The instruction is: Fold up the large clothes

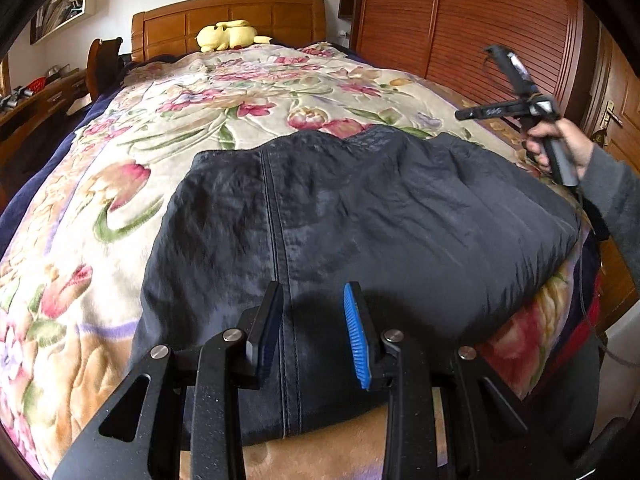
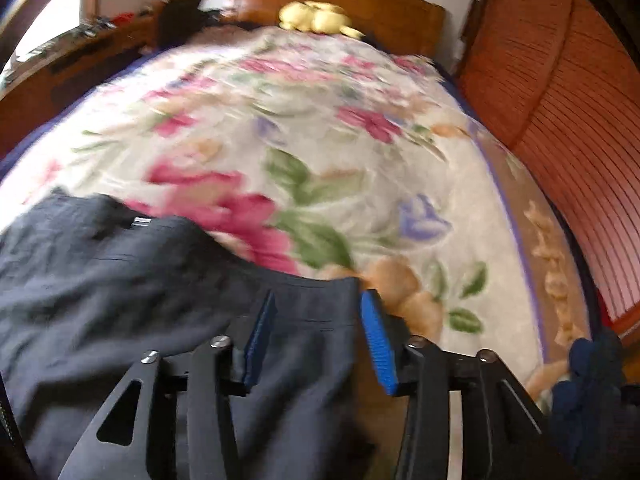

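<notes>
A large dark garment [image 1: 380, 220] lies spread flat on the near end of the bed, a stitched seam running down its left half. My left gripper [image 1: 314, 294] hovers over its near edge by that seam, open, nothing pinched between the blue pads. At the far right a hand [image 1: 558, 142] in a grey sleeve holds the other tool above the garment's right corner. In the right wrist view the garment [image 2: 120, 280] fills the lower left. My right gripper [image 2: 320, 298] stands open over its right edge, pads apart, with the cloth lying below them.
A floral blanket [image 1: 160, 128] covers the bed. A yellow plush toy [image 1: 228, 36] rests by the wooden headboard [image 1: 228, 16]. A slatted wooden wardrobe [image 1: 480, 20] runs along the right side. A desk [image 1: 44, 100] stands to the left. A dark blue cloth [image 2: 588, 380] sits at the bed's right edge.
</notes>
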Tool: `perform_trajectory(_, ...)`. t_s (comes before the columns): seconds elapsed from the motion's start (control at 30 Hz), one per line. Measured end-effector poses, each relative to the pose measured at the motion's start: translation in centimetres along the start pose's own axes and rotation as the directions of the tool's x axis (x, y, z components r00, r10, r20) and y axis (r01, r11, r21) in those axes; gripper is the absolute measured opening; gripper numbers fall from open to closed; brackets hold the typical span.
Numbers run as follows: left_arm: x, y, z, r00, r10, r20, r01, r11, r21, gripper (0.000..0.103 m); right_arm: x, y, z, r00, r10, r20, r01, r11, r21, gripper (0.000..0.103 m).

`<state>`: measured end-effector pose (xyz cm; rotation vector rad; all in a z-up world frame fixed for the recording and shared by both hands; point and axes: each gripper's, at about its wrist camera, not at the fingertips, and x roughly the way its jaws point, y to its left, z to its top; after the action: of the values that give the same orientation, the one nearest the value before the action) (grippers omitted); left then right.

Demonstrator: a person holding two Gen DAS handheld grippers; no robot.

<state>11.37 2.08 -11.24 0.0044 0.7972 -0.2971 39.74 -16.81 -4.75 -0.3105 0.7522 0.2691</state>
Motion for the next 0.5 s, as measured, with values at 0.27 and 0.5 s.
perform_trajectory(0.27,0.9,0.3,-0.6,1.000,0.002,-0.018,-0.002,1.000,-0.021,0.032,-2.5,8.4,-2.5,0.980,0.200,0.003,-0.198,0.972,-0.126,0.049)
perform_trajectory(0.5,1.2,0.6,-1.2,1.000,0.005,-0.023,-0.006,0.999,-0.033,0.032,2.5,12.4,-3.7,0.971,0.230,-0.068,-0.238,0.957,-0.166,0.049)
